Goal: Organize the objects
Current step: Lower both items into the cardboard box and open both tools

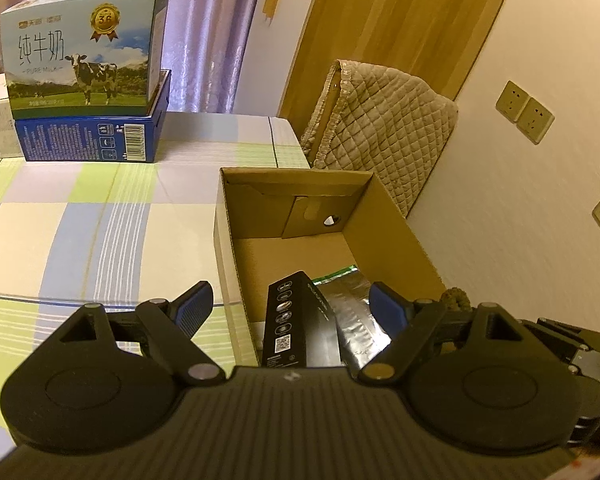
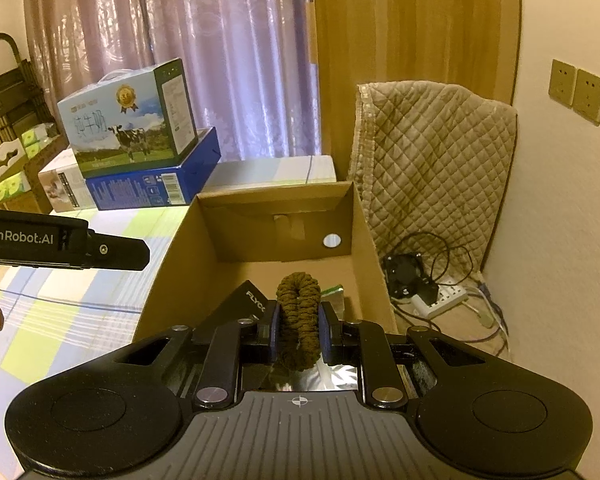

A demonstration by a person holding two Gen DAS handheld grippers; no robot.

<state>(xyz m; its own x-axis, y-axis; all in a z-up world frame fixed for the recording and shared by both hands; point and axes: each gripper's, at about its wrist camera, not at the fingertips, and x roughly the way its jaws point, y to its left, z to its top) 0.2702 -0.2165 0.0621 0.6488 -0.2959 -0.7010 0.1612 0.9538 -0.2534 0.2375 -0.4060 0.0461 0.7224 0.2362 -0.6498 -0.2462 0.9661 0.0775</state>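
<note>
Left wrist view: left gripper (image 1: 290, 306) spread wide, nothing between the blue pads. It sits low centre of frame, over the near edge of the open cardboard box (image 1: 226, 216). Inside the box, lower centre: a black carton (image 1: 296, 320) leaning upright, a silver foil pouch (image 1: 354, 304) just right of it and touching. Tip of a brown braided rope (image 1: 454, 298) peeks in at lower right, by the other gripper's body. Checked tablecloth (image 1: 80, 220) fills the left; milk carton (image 1: 82, 54) stacked on a blue box (image 1: 92, 136) upper left.

Right wrist view: right gripper (image 2: 299, 330) pinched tight on the brown braided rope, which is folded into a loop sticking up past the fingertips, centre frame. It hangs above the box interior, over the foil pouch and beside the black carton. Left gripper's arm enters at middle left. Quilted cover (image 2: 432, 160) upper right, power strip (image 2: 446, 298) on the floor at right.
</note>
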